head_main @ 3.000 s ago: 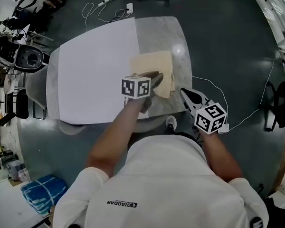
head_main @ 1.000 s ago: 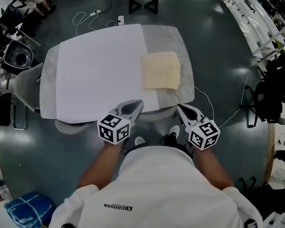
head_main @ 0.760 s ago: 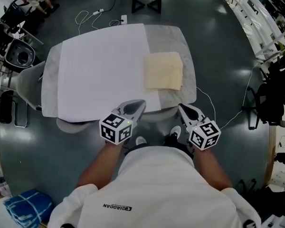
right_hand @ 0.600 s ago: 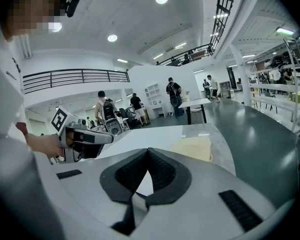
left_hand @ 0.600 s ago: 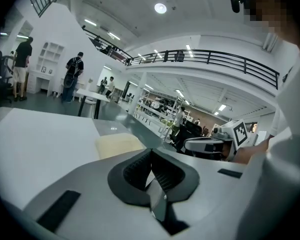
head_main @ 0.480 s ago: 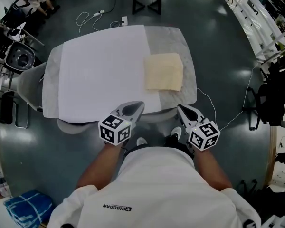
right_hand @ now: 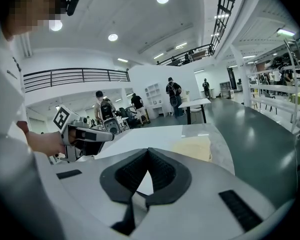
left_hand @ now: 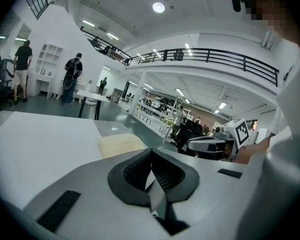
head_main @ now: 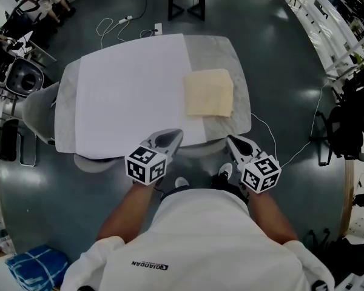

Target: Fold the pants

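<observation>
Head view: folded pants (head_main: pixel 208 93) lie on the table's (head_main: pixel 230 47) right side; you hold both grippers clear at its near edge, folding apparently finished. Left gripper view: left gripper (left_hand: pixel 151 156) closed, empty. Right gripper view: right gripper (right_hand: pixel 148 156) closed, empty.

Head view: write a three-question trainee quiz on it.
1. In the head view, where do the folded pants lie relative to the white sheet? A: left of it. B: right of it. C: under it.
2. True or false: the left gripper holds the pants.
3. Fill in: the jaws of the right gripper are ____.

Key: 1 B. 2 false; it is shut and empty at the near edge, apart from the pants. 3 shut, with nothing between them.
</observation>
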